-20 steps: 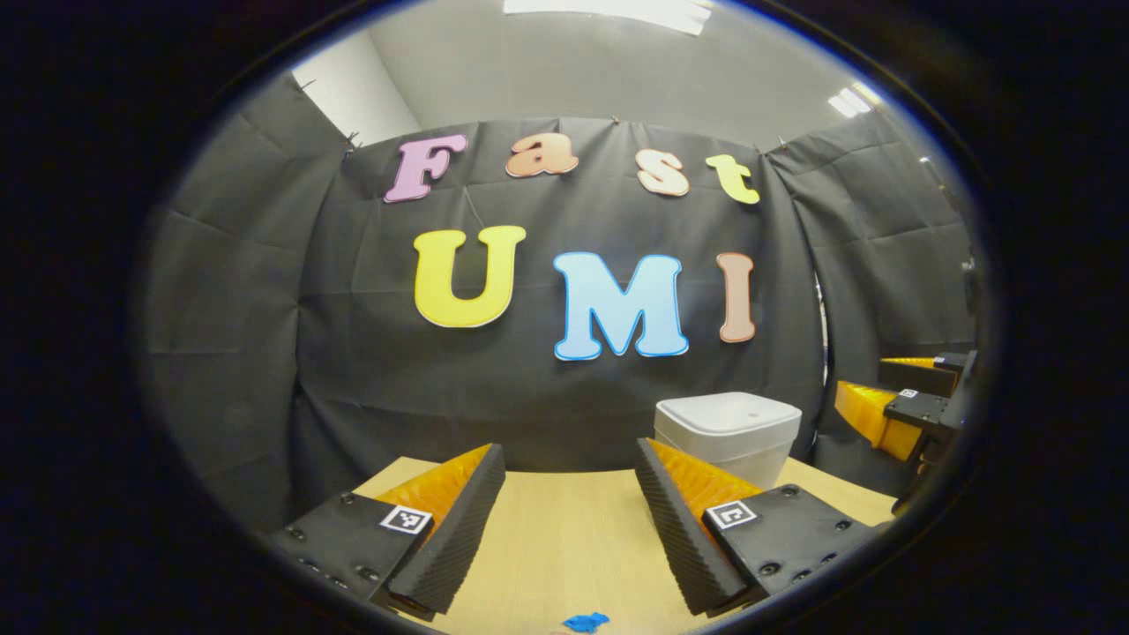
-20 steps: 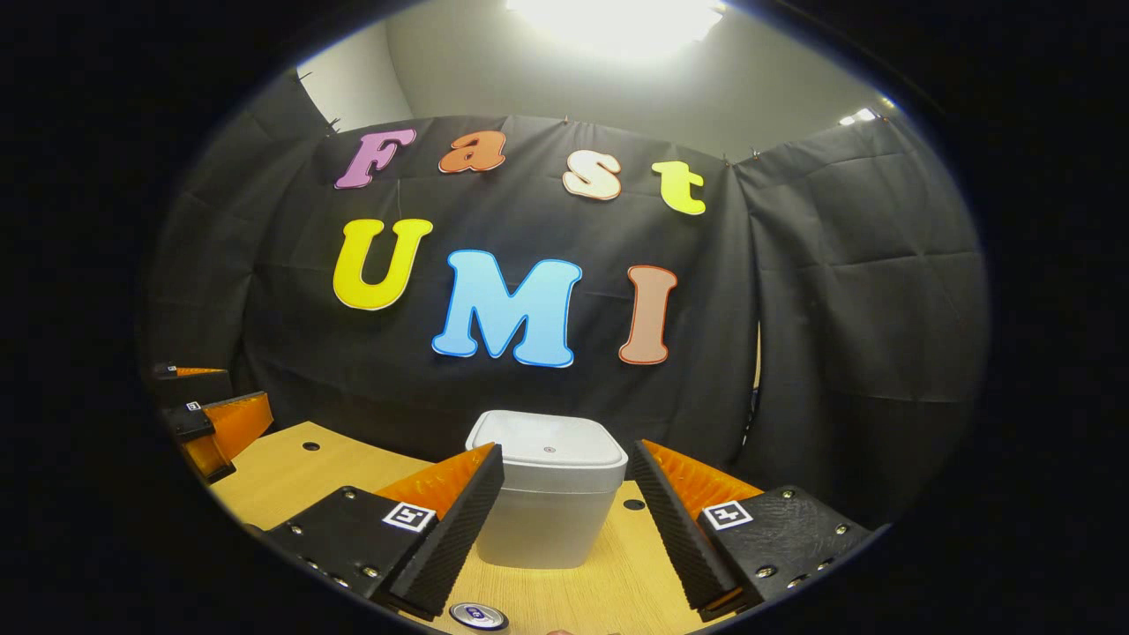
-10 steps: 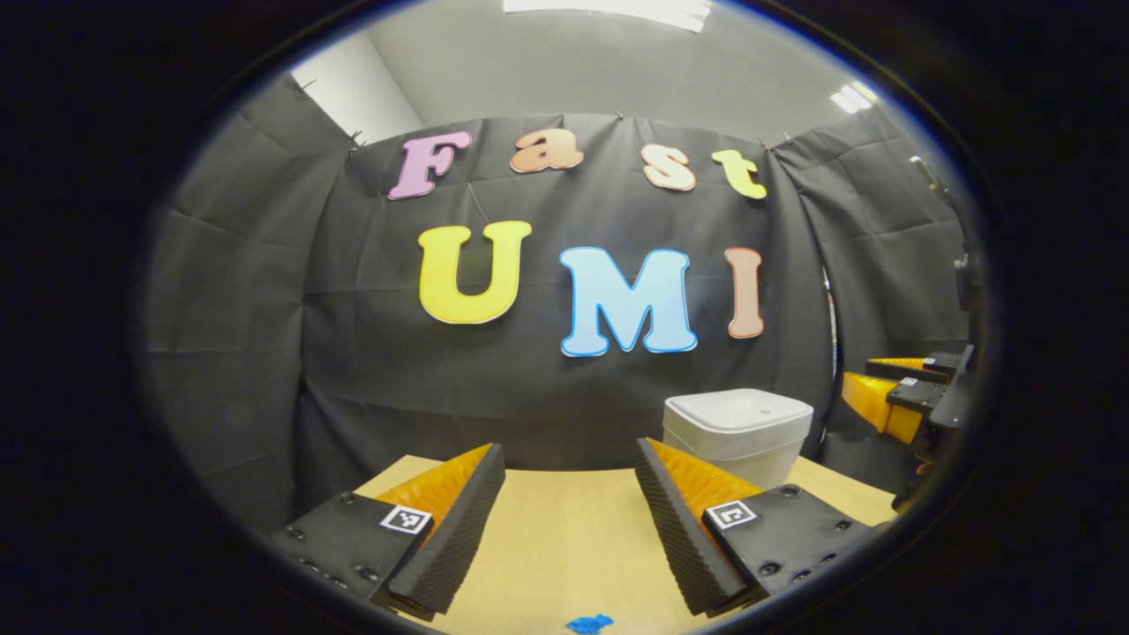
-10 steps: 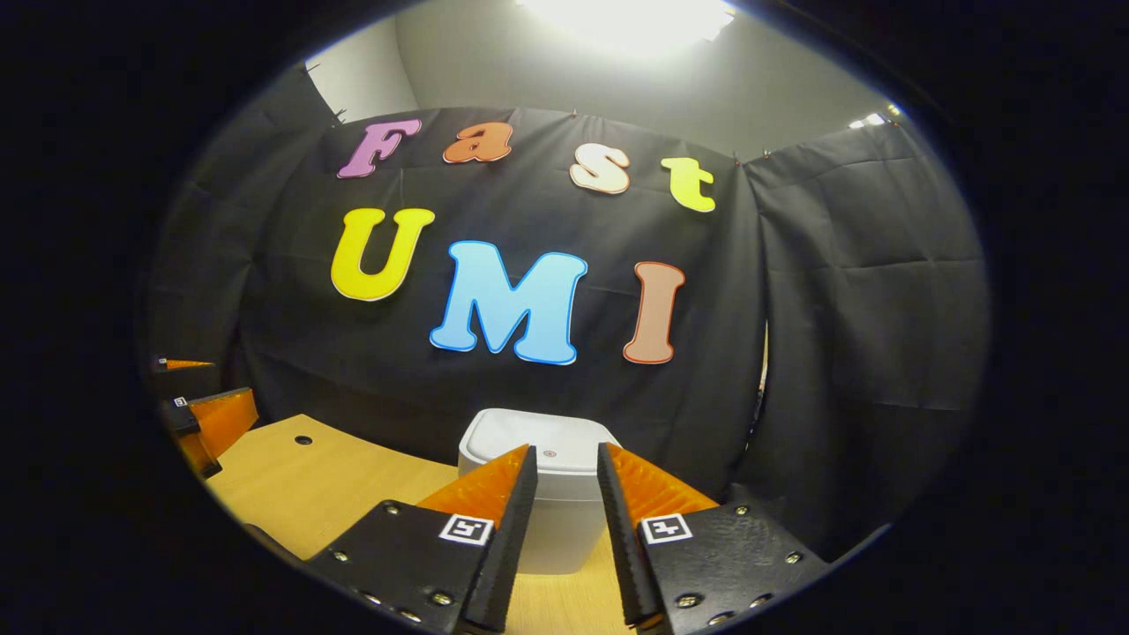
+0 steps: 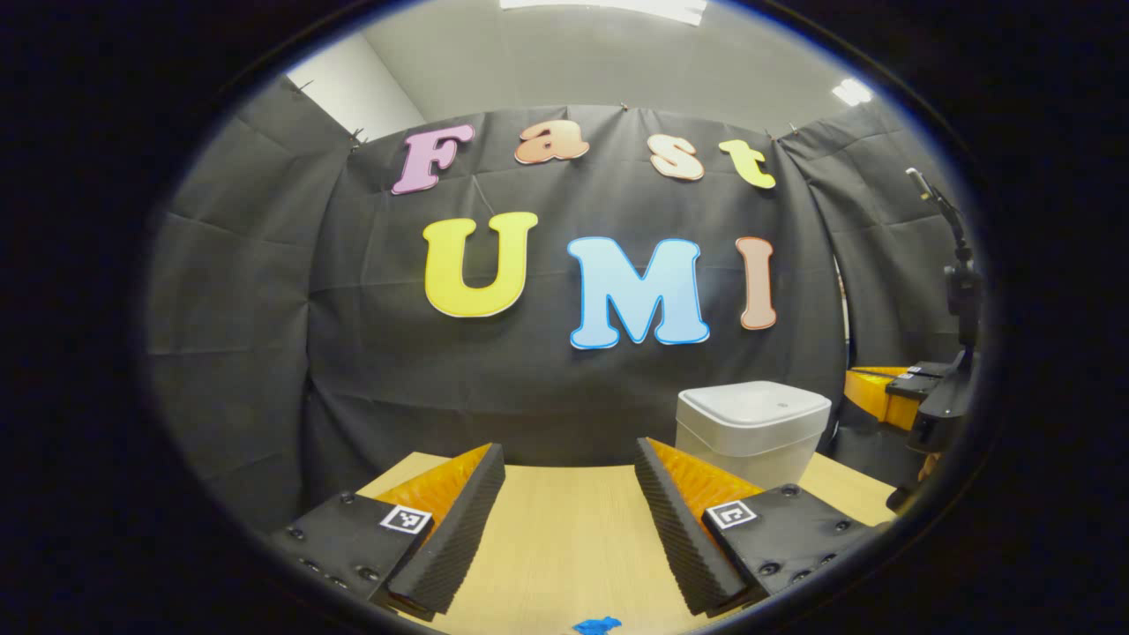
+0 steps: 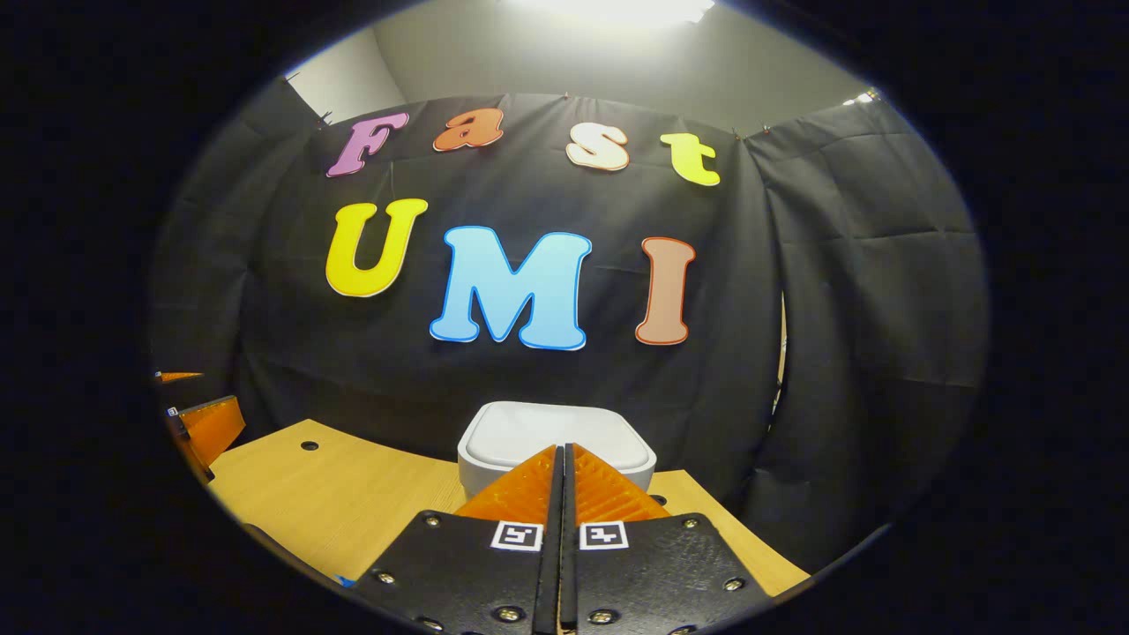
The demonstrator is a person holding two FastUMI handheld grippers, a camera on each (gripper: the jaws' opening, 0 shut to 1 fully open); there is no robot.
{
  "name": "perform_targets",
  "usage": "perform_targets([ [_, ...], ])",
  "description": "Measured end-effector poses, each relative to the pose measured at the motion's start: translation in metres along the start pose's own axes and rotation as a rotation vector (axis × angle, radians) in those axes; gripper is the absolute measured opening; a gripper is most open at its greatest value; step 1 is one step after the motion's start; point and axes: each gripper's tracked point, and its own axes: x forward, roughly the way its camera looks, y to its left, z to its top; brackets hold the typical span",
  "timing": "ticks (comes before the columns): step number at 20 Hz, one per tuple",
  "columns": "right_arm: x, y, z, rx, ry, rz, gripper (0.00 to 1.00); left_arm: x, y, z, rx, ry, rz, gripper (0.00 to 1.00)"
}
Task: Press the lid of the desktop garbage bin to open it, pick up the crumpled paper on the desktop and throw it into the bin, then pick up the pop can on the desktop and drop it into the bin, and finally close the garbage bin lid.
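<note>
right gripper (image 6: 564,459) above the bin (image 6: 556,439), fingers pressed together, holding nothing
the bin stands at the back of the table (image 6: 344,503), lid down; left gripper (image 5: 569,520) hangs over the table, fingers wide apart, blue paper (image 5: 596,625) just below it.

A cloth-walled booth around a pale wooden bench.

The bench (image 6: 353,494) has a light wood-grain top with small round holes, one near its left part in the right gripper view. Directly behind the bench hangs the black cloth wall (image 5: 547,388), creased and pinned along its upper edge; more black cloth panels (image 6: 873,291) close in beside the bench. Above the cloth rises a plain pale wall (image 5: 564,62), and over that a bright ceiling light (image 6: 617,7) glares.
</note>
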Motion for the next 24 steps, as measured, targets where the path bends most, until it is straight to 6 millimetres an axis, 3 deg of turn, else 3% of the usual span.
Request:
perform_targets([
  [12,0.086,0.004,-0.025,0.040,0.107,0.064,0.01,0.020,0.003,-0.010,0.015,0.035,0.023,1.00],
  [17,0.094,0.003,-0.032,0.032,0.142,0.077,0.01,0.025,-0.003,-0.008,0.024,0.031,0.013,0.94],
  [24,0.094,0.004,-0.040,0.083,0.168,0.095,0.02,0.029,-0.011,-0.009,0.016,0.034,-0.001,0.98],
])
